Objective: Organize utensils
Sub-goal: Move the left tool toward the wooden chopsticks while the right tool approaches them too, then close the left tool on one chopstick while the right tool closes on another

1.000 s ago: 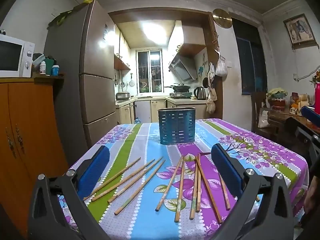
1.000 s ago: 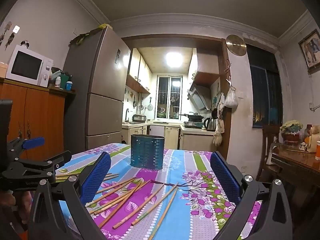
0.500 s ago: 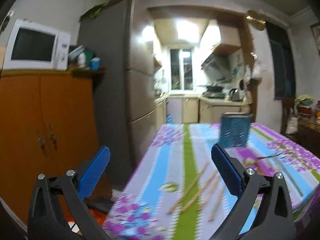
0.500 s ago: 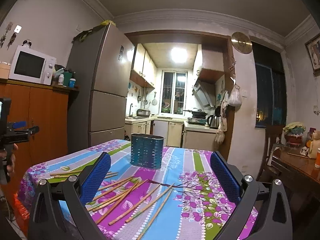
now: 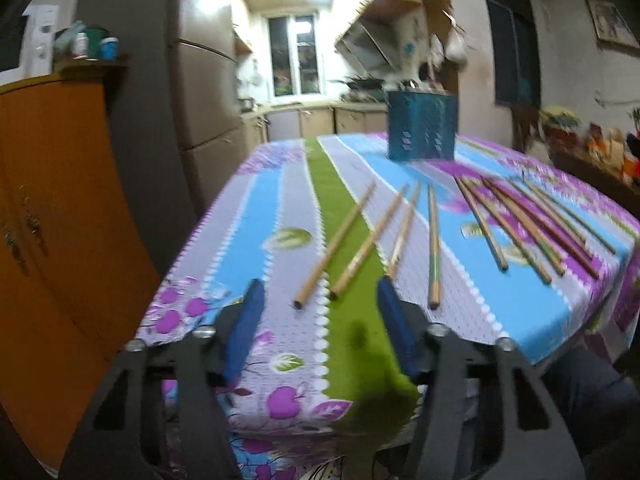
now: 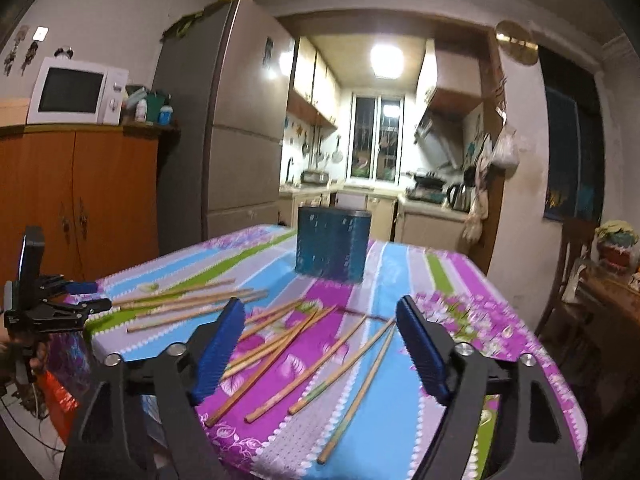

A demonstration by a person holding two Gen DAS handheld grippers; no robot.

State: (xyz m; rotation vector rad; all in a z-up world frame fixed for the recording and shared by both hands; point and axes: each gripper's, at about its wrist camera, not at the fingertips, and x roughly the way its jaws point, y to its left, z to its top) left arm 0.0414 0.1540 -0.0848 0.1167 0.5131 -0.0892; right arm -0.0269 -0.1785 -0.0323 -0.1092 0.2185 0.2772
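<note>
- While closing, left gripper (image 5: 320, 296) poised low over near edge of floral tablecloth (image 5: 280, 200), blue pads apart, nothing pinched between them.
- Near ends of two bamboo chopsticks (image 5: 340, 240) lying just ahead of the gap between the pads, on the green stripe; a third near end close beside the right pad.
- Four chopsticks fanned on the near left of the cloth, running away toward the far side.
- Second bunch of chopsticks (image 5: 528, 224) spread further right, well clear of the left gripper.
- Blue perforated utensil holder (image 5: 422, 126) upright at far centre of the table, well apart from both grippers, nothing seen sticking out above its rim.
- Seen from the right wrist, left gripper at far left edge, level with the table edge, angled toward the cloth, gripped from below by a hand (image 6: 24, 356) only partly in view.
- Right gripper (image 6: 320, 320) also closing, pads set wide apart, empty.
- Loose chopsticks (image 6: 288, 344) scattered crosswise on the purple and blue stripes under and beyond the right gripper's gap; whether pads touch any cannot be told.
- Right gripper aimed across the table toward the utensil holder (image 6: 332, 244), tilted only slightly downward.
- Orange cabinet (image 6: 80, 200) with microwave (image 6: 76, 92) at left, tall refrigerator (image 6: 236, 120) beside it.
</note>
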